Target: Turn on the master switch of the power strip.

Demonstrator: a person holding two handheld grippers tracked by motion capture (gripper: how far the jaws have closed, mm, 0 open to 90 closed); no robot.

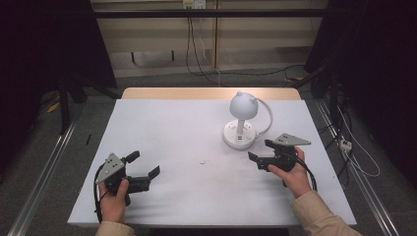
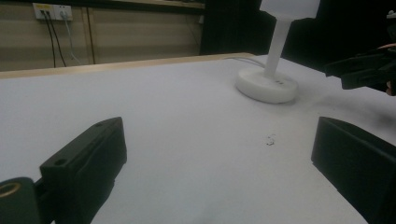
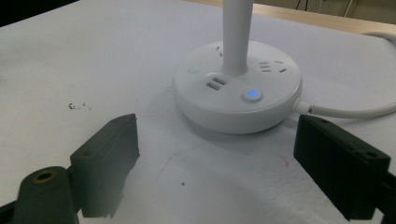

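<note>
White lamp (image 1: pixel 242 120) on table (image 1: pixel 162 128), right gripper (image 1: pixel 262 152) beside it

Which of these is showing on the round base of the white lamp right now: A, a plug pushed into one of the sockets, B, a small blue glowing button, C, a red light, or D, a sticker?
B: in the right gripper view the lamp base carries a small round button glowing blue near its front edge, its sockets sit empty, and the right tool waits open just in front of it.
</note>
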